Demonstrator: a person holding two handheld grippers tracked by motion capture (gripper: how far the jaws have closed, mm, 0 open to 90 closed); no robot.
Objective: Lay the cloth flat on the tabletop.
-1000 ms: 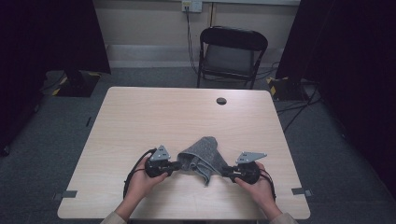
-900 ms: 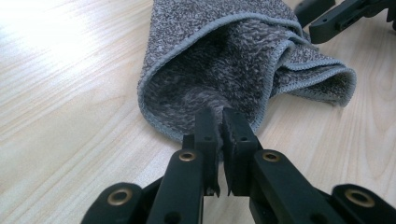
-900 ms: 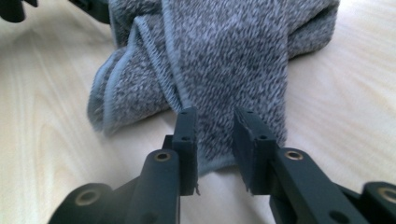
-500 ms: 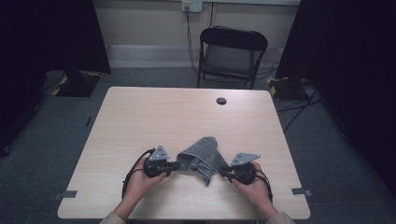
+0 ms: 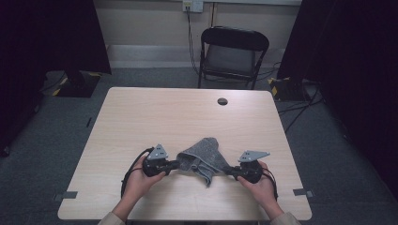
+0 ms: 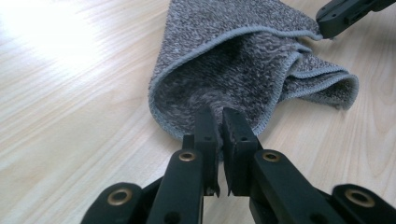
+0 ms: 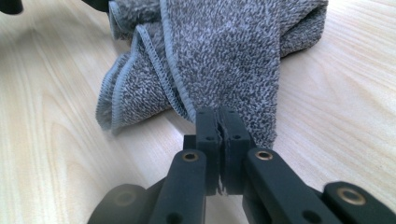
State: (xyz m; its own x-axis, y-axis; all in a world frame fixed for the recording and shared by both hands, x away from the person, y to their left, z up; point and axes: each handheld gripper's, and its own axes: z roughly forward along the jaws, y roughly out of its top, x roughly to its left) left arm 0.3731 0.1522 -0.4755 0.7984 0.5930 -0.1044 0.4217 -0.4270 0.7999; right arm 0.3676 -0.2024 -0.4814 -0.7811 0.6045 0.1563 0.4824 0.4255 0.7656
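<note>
Crumpled grey terry cloth (image 5: pixel 202 158) pinched at opposite edges by both tools.
The hem could be lost from the left tool (image 6: pixel 219 122) or right tool (image 7: pixel 218 122) if pulled unevenly.

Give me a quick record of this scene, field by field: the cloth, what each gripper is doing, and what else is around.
Cloth: grey towel, bunched and folded, on the table
Left gripper: jaws shut on the towel's left edge
Right gripper: jaws shut on the towel's right edge
Hands: one on each gripper, at the near edge
Table surface: light wood, with a round dark port near the far edge
Behind table: black folding chair
</note>
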